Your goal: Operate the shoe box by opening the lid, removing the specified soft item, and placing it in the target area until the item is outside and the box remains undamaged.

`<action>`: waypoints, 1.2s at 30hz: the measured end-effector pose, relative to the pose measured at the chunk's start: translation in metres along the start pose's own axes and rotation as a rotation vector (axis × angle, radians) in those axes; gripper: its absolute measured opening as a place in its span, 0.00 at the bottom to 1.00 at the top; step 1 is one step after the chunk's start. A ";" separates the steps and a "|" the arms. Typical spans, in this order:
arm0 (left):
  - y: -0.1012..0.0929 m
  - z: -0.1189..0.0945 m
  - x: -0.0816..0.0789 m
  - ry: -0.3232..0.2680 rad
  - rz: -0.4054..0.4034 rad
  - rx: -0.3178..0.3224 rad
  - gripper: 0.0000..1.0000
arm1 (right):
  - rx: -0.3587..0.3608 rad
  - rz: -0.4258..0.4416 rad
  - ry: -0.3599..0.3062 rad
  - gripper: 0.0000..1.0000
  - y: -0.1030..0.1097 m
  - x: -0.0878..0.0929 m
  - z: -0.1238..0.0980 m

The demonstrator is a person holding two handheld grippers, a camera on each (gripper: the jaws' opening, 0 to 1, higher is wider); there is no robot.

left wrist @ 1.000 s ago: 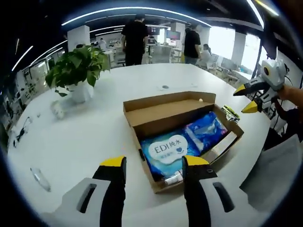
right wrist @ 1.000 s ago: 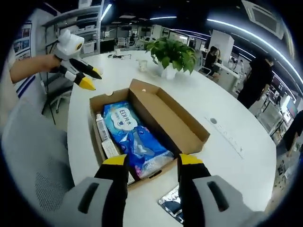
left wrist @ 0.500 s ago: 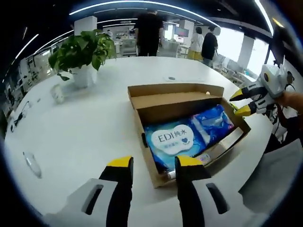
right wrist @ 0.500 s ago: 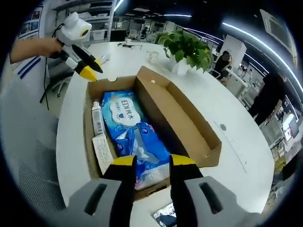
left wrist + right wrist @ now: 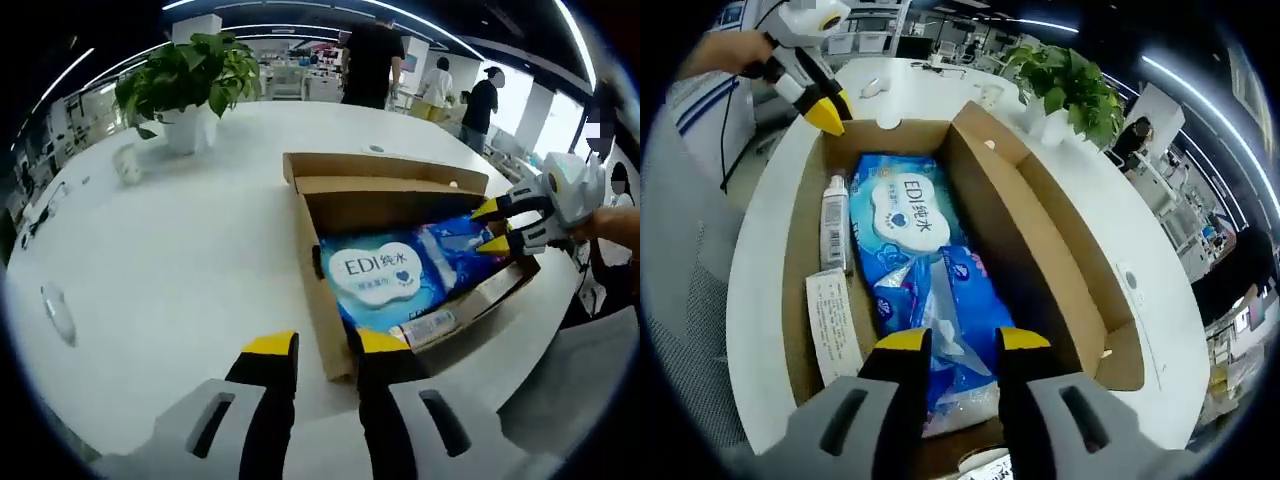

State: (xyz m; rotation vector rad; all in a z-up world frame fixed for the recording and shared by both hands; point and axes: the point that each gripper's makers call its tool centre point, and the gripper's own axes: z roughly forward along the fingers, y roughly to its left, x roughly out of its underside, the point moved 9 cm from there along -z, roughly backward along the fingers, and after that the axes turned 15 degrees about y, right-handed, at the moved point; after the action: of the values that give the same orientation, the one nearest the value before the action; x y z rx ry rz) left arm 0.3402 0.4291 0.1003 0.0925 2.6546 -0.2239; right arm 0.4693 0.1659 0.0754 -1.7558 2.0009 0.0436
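Note:
The cardboard shoe box [image 5: 312,285] lies with its lid [image 5: 385,183] folded back. Inside it are a blue wipes pack [image 5: 378,282] with a white label, a second blue soft pack [image 5: 455,248], a small tube [image 5: 432,322] and a paper slip [image 5: 832,325]. My left gripper [image 5: 325,345] is open by a narrow gap, its jaws on either side of the box's near corner. My right gripper [image 5: 965,342] is open just above the second blue pack [image 5: 940,300], and its tips [image 5: 490,227] sit inside the box's other end. The left gripper [image 5: 828,112] reaches the box's [image 5: 1025,235] end wall beside the labelled pack [image 5: 902,212].
A potted plant [image 5: 185,85] and a small white object [image 5: 125,165] stand on the white table [image 5: 180,260]. A foil packet [image 5: 55,312] lies at the left. Several people stand at the far side. A grey chair back [image 5: 585,400] is close on the right.
Both cameras have moved in closer to the box. Both pairs of jaws have narrowed. The right gripper has come down into the box's end, and the left one has reached the opposite corner.

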 end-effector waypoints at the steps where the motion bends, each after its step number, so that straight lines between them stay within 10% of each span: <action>1: -0.001 0.001 0.000 0.002 0.006 -0.001 0.20 | -0.004 -0.003 0.004 0.23 0.000 0.000 0.002; 36: -0.006 0.007 0.000 0.011 -0.025 0.024 0.08 | 0.056 0.028 -0.065 0.00 -0.017 -0.006 -0.011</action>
State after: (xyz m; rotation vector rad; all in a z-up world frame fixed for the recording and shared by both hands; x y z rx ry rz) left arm 0.3429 0.4219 0.0953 0.0691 2.6657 -0.2639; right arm 0.4820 0.1652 0.0921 -1.6700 1.9614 0.0526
